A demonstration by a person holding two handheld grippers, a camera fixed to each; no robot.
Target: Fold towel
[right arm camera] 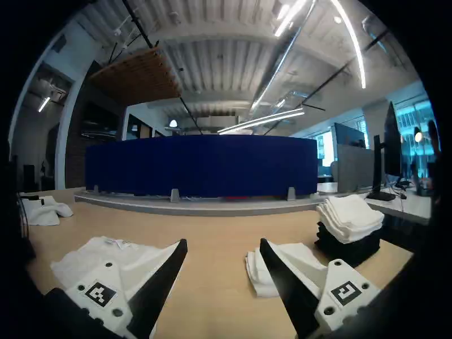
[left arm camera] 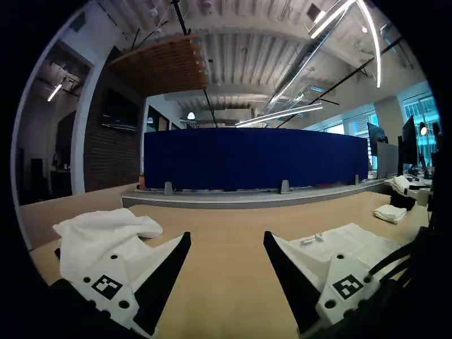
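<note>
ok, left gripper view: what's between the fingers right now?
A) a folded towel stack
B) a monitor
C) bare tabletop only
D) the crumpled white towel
C: the left gripper is open with just the wooden table in its gap; the crumpled towel lies off to the side, behind one finger.

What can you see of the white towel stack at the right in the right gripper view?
The white towel stack is several folded towels, thick and soft-looking, piled neatly with rounded fold edges toward the camera. It rests on a black pile, possibly folded dark cloth, standing on the wooden table near its right edge. A smaller folded white towel lies close by, lower left.
</note>
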